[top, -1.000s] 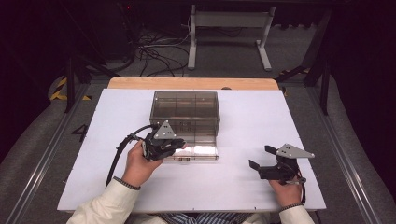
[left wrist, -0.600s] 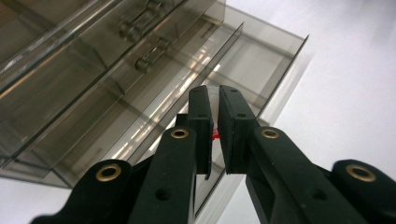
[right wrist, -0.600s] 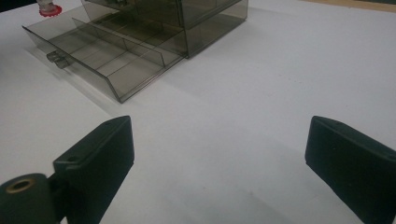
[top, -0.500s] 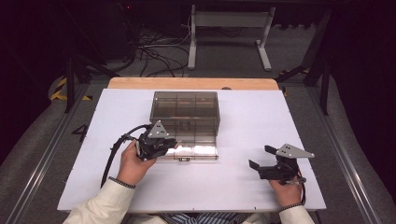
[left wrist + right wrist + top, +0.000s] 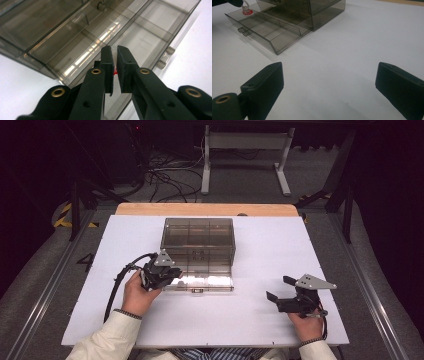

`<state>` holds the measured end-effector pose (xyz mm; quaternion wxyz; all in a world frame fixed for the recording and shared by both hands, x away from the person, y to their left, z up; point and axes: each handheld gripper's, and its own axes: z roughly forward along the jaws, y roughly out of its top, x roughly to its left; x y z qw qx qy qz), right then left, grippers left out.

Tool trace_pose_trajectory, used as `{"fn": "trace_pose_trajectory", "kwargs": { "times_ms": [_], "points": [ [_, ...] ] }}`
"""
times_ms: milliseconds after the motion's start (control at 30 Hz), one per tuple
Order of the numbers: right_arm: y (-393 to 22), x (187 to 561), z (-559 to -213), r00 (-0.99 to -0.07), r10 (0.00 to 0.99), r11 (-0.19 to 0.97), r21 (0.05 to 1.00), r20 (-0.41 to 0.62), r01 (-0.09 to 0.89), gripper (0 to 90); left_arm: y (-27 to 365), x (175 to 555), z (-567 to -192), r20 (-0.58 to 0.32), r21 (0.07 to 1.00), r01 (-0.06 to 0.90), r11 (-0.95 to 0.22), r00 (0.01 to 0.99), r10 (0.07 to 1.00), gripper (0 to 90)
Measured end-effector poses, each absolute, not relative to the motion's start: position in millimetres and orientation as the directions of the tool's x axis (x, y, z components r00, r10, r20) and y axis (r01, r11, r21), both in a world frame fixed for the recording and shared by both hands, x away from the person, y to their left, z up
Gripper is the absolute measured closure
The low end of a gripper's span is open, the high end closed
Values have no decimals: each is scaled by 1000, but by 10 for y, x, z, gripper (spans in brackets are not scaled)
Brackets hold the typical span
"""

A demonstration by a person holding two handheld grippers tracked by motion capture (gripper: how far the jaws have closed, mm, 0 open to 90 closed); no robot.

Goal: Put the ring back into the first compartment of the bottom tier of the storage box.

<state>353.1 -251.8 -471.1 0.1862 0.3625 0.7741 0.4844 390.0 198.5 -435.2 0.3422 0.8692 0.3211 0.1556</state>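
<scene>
Item: one small piece (image 5: 246, 10), red collar with a clear top, pinched in our left fingers (image 5: 107, 65).

Location: we hold it over the left end of the open drawer (image 5: 200, 282), just above the floor of the leftmost compartment. We cannot tell whether it touches. The drawer is the bottom one of a smoky clear cabinet (image 5: 197, 240) and is pulled out towards the near side. The cabinet stands mid-desk, towards the far edge of the white desk (image 5: 260, 320).

Fingers: the left fingers are almost closed, with only a narrow slit between them. The piece sits in that slit, its red part (image 5: 114, 72) showing low down. Our right fingers (image 5: 265, 80) are spread wide and hold nothing. They rest low over bare desk at the near right, well apart from the cabinet.

Handling, as we judge it: the piece looks very light, hard and smooth, so it may slip or flick out if the pinch shifts. It is tiny against the finger pads, and it is best gripped across the collar or stem at the very tips, as now. The drawer looks like thin, stiff plastic, light enough to slide if nudged. Take it by its small front tab (image 5: 242, 31).

Next, in our view: lower, then ease the left fingers apart inside the compartment.
</scene>
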Motion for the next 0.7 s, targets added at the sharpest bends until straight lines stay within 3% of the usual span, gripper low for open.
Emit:
{"fn": "trace_pose_trajectory", "kwargs": {
  "times_ms": [700],
  "points": [
    [-2510,3529,-4711,-669,740,263,886,69,383,86,2066,3934,-4455,24,673,487,-557,738,674,839]
  ]
}}
